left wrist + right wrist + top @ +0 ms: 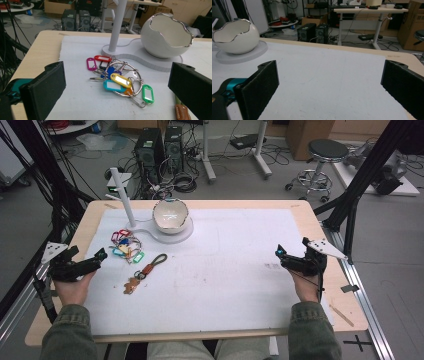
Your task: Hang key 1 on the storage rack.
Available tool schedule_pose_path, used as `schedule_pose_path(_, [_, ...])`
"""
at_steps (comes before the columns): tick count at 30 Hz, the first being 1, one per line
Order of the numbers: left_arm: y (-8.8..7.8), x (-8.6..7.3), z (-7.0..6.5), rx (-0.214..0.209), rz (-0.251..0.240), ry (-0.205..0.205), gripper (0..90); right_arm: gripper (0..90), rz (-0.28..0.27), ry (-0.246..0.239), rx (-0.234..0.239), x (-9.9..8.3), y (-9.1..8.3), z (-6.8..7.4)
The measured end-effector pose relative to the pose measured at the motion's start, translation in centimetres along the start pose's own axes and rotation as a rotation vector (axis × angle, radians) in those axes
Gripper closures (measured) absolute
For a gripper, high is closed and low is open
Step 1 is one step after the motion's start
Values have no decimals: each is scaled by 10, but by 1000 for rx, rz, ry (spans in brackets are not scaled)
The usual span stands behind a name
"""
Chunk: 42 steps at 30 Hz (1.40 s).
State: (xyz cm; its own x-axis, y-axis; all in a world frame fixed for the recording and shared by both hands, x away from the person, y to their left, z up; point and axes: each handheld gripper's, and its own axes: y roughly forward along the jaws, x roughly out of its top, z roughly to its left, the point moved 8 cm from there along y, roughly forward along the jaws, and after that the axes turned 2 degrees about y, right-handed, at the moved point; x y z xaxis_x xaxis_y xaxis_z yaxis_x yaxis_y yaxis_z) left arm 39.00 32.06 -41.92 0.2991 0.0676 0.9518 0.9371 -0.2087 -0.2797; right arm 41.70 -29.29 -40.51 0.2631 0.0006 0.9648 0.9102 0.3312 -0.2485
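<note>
From above, the left gripper (100, 254) rests low at the table's left edge, aimed at the key tags (126, 246) nearby. The right gripper (279, 253) sits opposite. In the left gripper view, jaws gape empty, tags ahead, before the bowl (166, 37). The right gripper view shows wide, empty jaws over the white mat (329, 82).

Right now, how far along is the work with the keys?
Nothing looks done: the key bunch and the brown strap lie on the mat, and the bowl looks empty. In hand: the left tool, open, faces the bunch without touching it. The right tool is open over bare mat. All handling remains.
</note>
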Motion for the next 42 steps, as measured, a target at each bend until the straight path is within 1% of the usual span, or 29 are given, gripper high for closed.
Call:
schedule_pose_path(1, [0, 0, 0, 0, 0, 0, 18, 6, 3, 7, 1, 0, 0, -1])
schedule_pose_path(2, [-1, 1, 0, -3, -6, -10, 18, 6, 5, 8, 4, -1, 0, -1])
schedule_pose_path(6, [-1, 1, 0, -3, -2, -4, 18, 6, 10, -2, 6, -2, 0, 0])
schedule_pose_path(10, [-2, 3, 0, 1, -16, -2, 18, 6, 20, -12, 0, -5, 2, 0])
schedule_pose_path(14, [-2, 4, -1, -3, -20, -7, 18, 6, 38, -13, 9, -8, 4, 2])
schedule_pose_path(16, [-2, 5, -2, -5, -18, -13, 18, 6, 36, -17, 11, -8, 4, 3])
schedule_pose_path(18, [-2, 6, -4, -13, -18, -16, 18, 6, 37, -18, 14, -8, 4, 3])
schedule_pose_path(20, [-3, 8, -8, -30, -6, -24, 18, 6, 35, -13, 12, -7, 4, 3])
schedule_pose_path(22, [-2, 10, -11, -45, -4, -26, 18, 6, 36, -16, 12, -8, 3, 3])
schedule_pose_path(23, [-2, 10, -11, -45, -4, -26, 18, 6, 37, -18, 13, -8, 3, 4])
schedule_pose_path(26, [0, 11, -17, -56, 14, 1, 18, 6, 42, -23, 13, -9, 4, 4])
schedule_pose_path(28, [1, 11, -20, -59, 22, 12, 18, 6, 44, -21, 17, -9, 4, 5])
schedule_pose_path(31, [2, 11, -23, -61, 25, 18, 18, 6, 45, -26, 18, -9, 5, 5])
schedule_pose_path(33, [2, 11, -28, -76, 32, 32, 18, 6, 50, -19, 22, -10, 5, 6])
schedule_pose_path(34, [2, 11, -28, -76, 32, 32, 18, 6, 50, -19, 22, -10, 5, 6])
schedule_pose_path(35, [3, 12, -32, -86, 36, 36, 18, 6, 51, -24, 22, -10, 5, 6])
schedule_pose_path(36, [3, 12, -32, -86, 36, 36, 18, 6, 52, -25, 23, -10, 5, 6])
schedule_pose_path(37, [5, 12, -36, -95, 41, 41, 18, 6, 51, -26, 24, -10, 6, 6])
schedule_pose_path(38, [5, 12, -36, -95, 41, 41, 18, 6, 52, -24, 27, -10, 5, 7])
schedule_pose_path(39, [7, 12, -41, -104, 45, 50, 18, 6, 52, -24, 29, -10, 5, 7])
schedule_pose_path(41, [9, 12, -45, -110, 59, 73, 18, 6, 54, -21, 29, -10, 6, 7])
schedule_pose_path(42, [9, 12, -45, -110, 59, 73, 18, 6, 54, -21, 30, -10, 6, 7])
